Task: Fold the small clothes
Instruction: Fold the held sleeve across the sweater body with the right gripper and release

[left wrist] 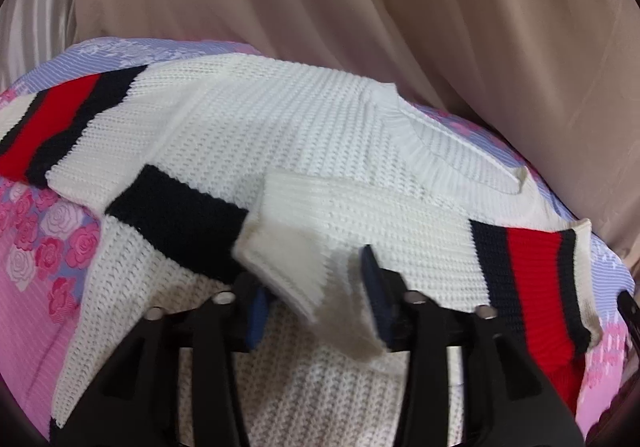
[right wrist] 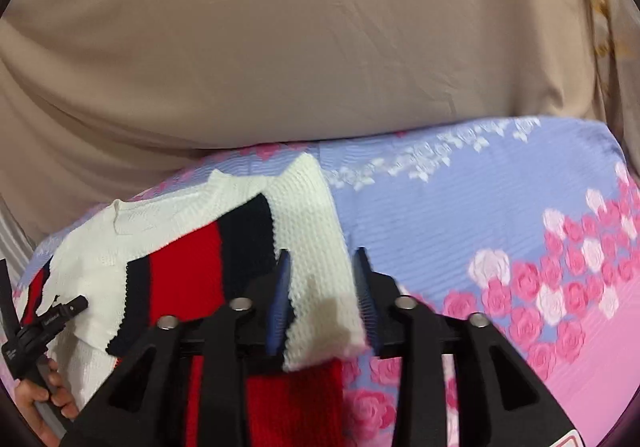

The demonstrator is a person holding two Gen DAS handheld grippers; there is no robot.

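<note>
The sweater (left wrist: 280, 119), white knit with navy and red bands, lies spread on the bed (left wrist: 32, 279), its collar ahead of the left fingers and to their right. Each gripper has a sleeve end between its fingers, so the step in hand looks like folding the sleeves in over the body.

The left gripper (left wrist: 316, 303) has the white cuff (left wrist: 296, 267) of one sleeve between its fingers. The fingers stand part way apart, and the cuff fills the gap and sags below them. Whether the pads actually press on it cannot be told through the blur.

The right gripper (right wrist: 320, 299) has the other sleeve's white end (right wrist: 324, 311) between its fingers, with the red and navy band just left of the left finger. These fingers also stand part way apart, and the cloth seems to touch both pads, but a firm pinch cannot be confirmed.

The next move, as I judge it, calls for laying each sleeve flat across the chest and letting go without dragging the loose knit, which stretches and slides easily.

The bed carries a sheet printed with pink roses on lilac and pink. Beyond the fingers hangs a tan curtain (right wrist: 280, 47) in soft folds. In the right wrist view, a hand (right wrist: 44, 403) at the lower left holds the other gripper's black handle.
</note>
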